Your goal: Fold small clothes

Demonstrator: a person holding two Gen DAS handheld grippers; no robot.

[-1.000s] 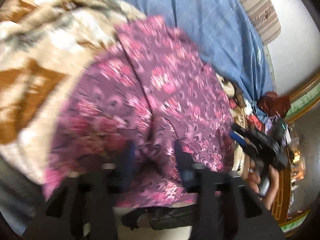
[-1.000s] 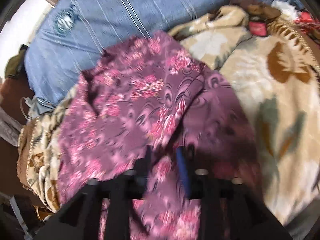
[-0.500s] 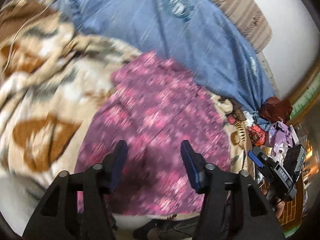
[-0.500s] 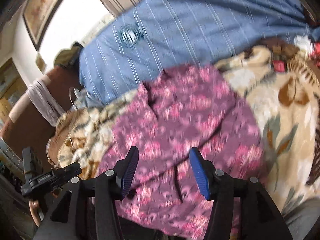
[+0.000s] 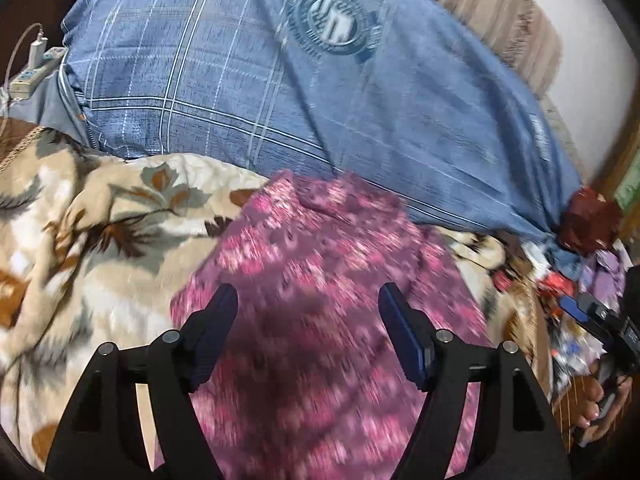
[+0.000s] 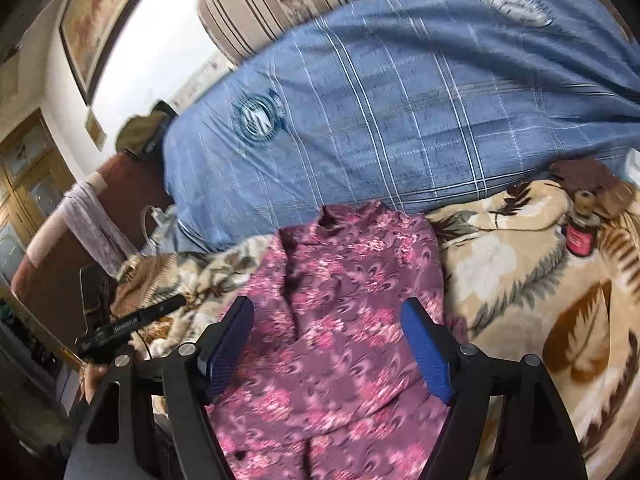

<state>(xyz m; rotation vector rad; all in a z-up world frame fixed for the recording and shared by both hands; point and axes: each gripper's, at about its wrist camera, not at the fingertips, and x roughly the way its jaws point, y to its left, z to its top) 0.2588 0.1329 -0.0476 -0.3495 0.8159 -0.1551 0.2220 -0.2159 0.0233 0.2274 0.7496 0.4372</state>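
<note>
Purple floral garment [image 5: 320,320] lay on the leaf-print blanket [image 5: 100,240] (blue quilt [image 5: 280,100] behind). Left gripper [image 5: 308,336] and right gripper [image 6: 328,344]: jaws just opened, released, nothing between.

Garment [image 6: 344,320] purple, pink floral; blanket [image 6: 540,300] beige, brown leaves; sheet [image 6: 400,120] blue plaid.

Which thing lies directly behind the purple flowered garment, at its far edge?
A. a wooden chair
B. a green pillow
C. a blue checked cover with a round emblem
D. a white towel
C: the purple flowered garment ends against the blue checked cover, whose round emblem is visible.
</note>
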